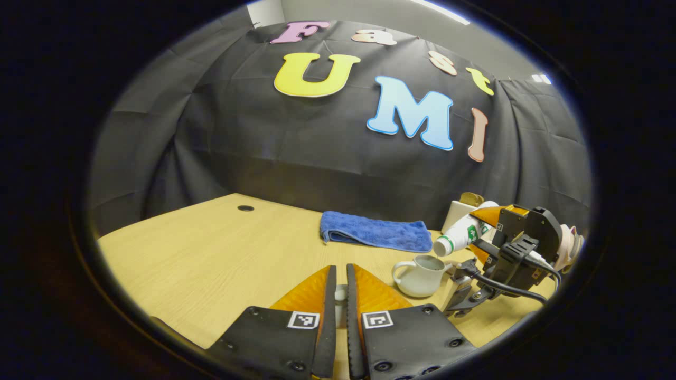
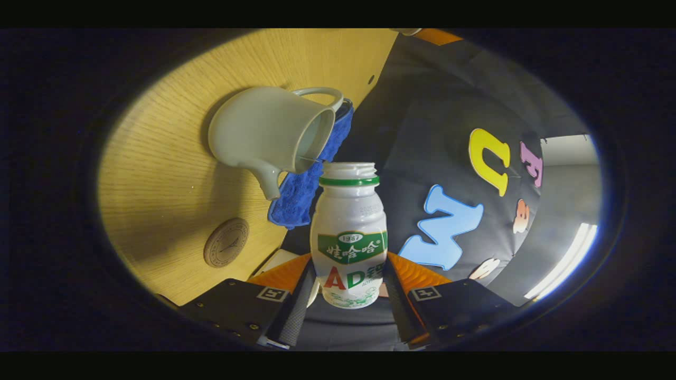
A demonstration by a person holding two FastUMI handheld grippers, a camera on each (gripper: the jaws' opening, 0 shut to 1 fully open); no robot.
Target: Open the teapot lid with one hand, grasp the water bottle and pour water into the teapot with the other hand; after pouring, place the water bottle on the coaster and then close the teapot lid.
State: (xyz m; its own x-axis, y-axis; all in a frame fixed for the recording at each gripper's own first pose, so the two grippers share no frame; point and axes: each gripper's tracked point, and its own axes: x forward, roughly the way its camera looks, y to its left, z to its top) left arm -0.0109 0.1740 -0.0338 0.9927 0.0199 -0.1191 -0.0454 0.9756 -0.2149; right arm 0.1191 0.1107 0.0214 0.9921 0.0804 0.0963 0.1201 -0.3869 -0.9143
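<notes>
The white teapot (image 1: 420, 274) stands open on the wooden table, right of my left gripper (image 1: 340, 274). Its fingers are nearly together on a small pale piece, the teapot lid (image 1: 340, 296), mostly hidden between them. My right gripper (image 1: 483, 226) is shut on the white water bottle (image 1: 465, 235), which has a green label. The bottle is tilted with its uncapped mouth just above the teapot's rim. In the right gripper view the bottle (image 2: 348, 232) sits between the fingers of the right gripper (image 2: 349, 269), its mouth pointing at the teapot (image 2: 269, 132). A round brown coaster (image 2: 226, 243) lies beside the teapot.
A folded blue towel (image 1: 376, 232) lies behind the teapot near the back wall, and the same towel (image 2: 306, 184) shows in the right gripper view. A white box (image 1: 455, 214) stands behind the bottle. A cable hole (image 1: 245, 208) is at the table's far left.
</notes>
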